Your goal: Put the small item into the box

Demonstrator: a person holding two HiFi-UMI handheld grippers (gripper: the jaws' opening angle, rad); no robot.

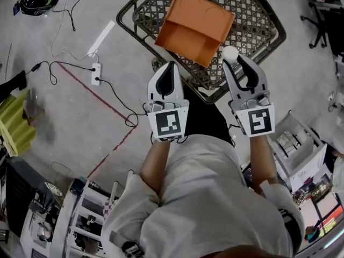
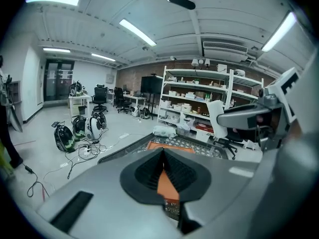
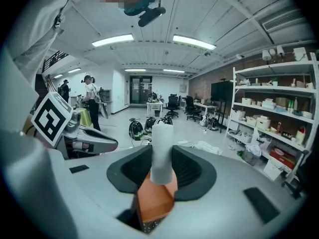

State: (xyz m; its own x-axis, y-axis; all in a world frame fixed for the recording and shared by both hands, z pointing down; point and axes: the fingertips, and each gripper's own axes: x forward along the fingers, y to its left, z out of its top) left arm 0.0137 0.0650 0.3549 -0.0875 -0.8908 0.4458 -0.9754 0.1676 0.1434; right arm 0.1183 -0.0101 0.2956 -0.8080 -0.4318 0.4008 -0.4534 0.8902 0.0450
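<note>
Jaws of the right gripper [image 3: 162,159] are seen closed on a small white cylinder [image 3: 162,151], which is held upright between them, its upper end standing clear above the pads. From the head view, the same white cylinder [image 1: 230,53] is shown at the tip of the right gripper [image 1: 235,59], just beside the near right corner of the orange box [image 1: 196,26] and not inside it. Jaws of the left gripper [image 2: 163,156] are seen brought together with nothing between them; only a sliver of the orange box [image 2: 167,185] is visible through the narrow gap below their tips. In the head view the left gripper [image 1: 171,67] is held level with the right one, near the box's near edge.

Beyond the grippers, the orange box [image 3: 154,200] is seen lying open on a dark mesh tabletop [image 1: 258,20]. To the left, a white power strip [image 1: 96,73] with black cables is seen on the grey floor [image 1: 64,122]. Farther off, white shelving [image 3: 279,128] loaded with boxes is shown along the wall.
</note>
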